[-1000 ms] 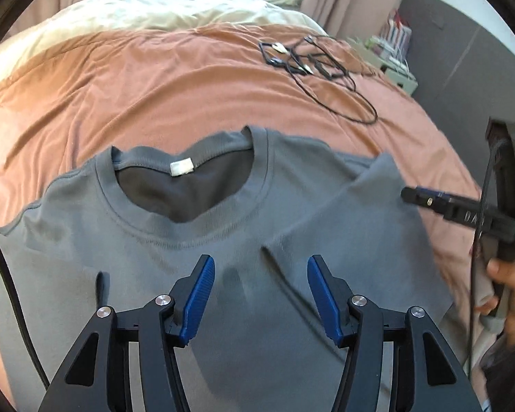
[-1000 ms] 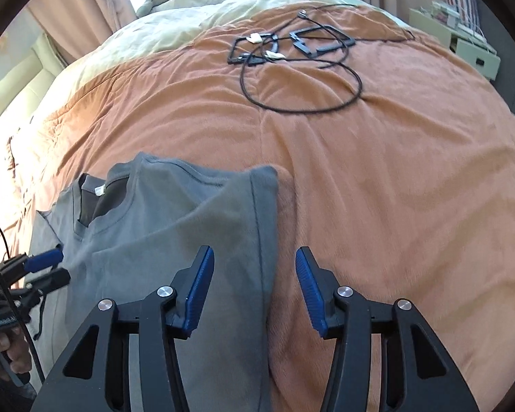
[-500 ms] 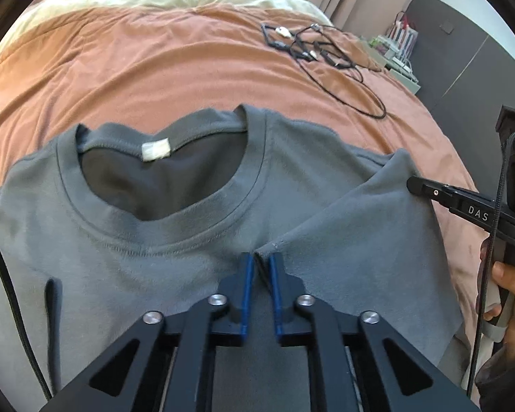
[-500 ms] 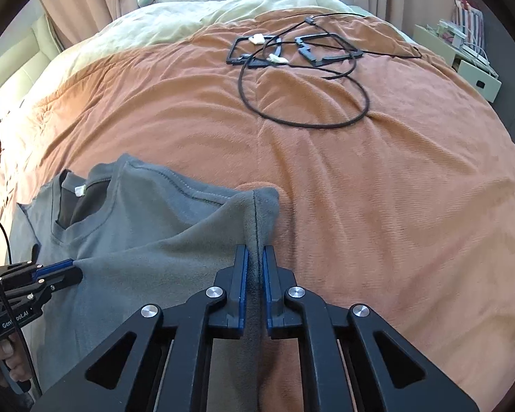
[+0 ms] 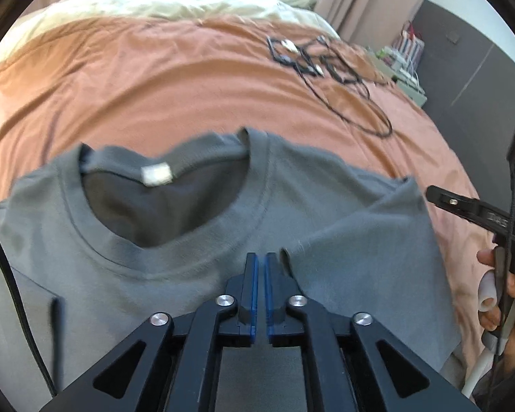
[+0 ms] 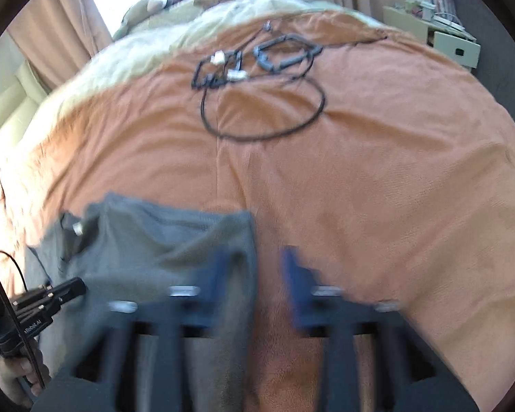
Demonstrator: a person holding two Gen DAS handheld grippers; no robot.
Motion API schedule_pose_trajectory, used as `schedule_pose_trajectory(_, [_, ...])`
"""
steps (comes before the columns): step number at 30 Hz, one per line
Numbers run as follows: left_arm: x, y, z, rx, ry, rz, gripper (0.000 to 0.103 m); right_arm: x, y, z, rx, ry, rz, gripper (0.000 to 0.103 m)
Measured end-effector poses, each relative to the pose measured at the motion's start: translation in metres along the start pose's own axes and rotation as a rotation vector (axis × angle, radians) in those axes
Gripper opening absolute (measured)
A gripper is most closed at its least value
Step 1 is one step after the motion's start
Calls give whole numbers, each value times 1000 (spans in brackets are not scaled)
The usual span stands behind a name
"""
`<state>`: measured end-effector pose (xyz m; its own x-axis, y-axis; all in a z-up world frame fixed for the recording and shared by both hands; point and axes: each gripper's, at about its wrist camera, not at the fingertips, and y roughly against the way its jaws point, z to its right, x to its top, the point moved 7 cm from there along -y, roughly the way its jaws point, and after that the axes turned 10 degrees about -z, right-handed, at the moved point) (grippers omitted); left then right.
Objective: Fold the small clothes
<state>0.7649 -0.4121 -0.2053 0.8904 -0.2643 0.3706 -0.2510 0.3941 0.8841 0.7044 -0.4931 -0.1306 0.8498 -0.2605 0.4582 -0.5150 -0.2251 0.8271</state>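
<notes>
Left wrist view: your left tool sits bottom centre, blue pads almost pressed together w/ a thin slit between; they've just eased apart a touch. No cloth visibly pinched; tips rest at the grey t-shirt, just left of the folded-in sleeve's corner. Shirt fills the lower half of the frame, lying on the orange bedspread. Collar w/ white label is left of centre. Upper right: tangle of black cables on the bed. Far right edge: right tool's black tip, just off the sleeve's outer edge, w/ your hand on its handle.

Right wrist view, blurred: lower left edge, left tool's tip on the shirt, fingers pressed together. Bottom centre: right tool, pads spread, just been opening. Sleeve's edge lies between them, near the left pad; can't tell if it touches. Right half of frame: bare bedspread. Cables top centre.
</notes>
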Motion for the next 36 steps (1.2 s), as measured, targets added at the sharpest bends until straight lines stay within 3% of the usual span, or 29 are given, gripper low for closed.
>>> schedule_pose_trajectory(3, [7, 14, -3, -6, 18, 49, 47, 1, 0, -1, 13, -13, -8, 63])
schedule_pose_trajectory(5, [10, 16, 0, -20, 18, 63, 55, 1, -5, -3, -10, -7, -21, 63])
schedule_pose_trajectory(6, [13, 15, 3, -25, 17, 65, 56, 1, -8, -4, -21, -4, -24, 63])
schedule_pose_trajectory(8, [16, 9, 7, -11, 12, 55, 56, 2, -16, -9, -25, 19, -43, 49])
schedule_pose_trajectory(11, [17, -7, 13, 23, -17, 29, 56, 5, -33, -13, -65, 29, -86, 39])
schedule_pose_trajectory(14, [12, -26, 12, 120, -49, -18, 54, 8, -43, -12, -108, 31, -104, 33])
schedule_pose_trajectory(21, [6, -29, 6, 184, -82, -16, 49, 17, -56, -8, -188, -9, -67, 30])
schedule_pose_trajectory(25, [7, -18, 1, 280, -86, -8, 49, 13, -43, -14, -207, -6, -57, 30])
schedule_pose_trajectory(29, [1, -3, 3, 186, -52, 8, 49, 1, -19, -19, -167, 42, -73, 30])
schedule_pose_trajectory(33, [-14, -1, 18, 135, -53, -30, 50, -22, 6, -17, -143, 80, -101, 31])
schedule_pose_trajectory(36, [-29, -2, 37, 123, -85, -58, 50, -40, 20, -14, -137, 98, -121, 46])
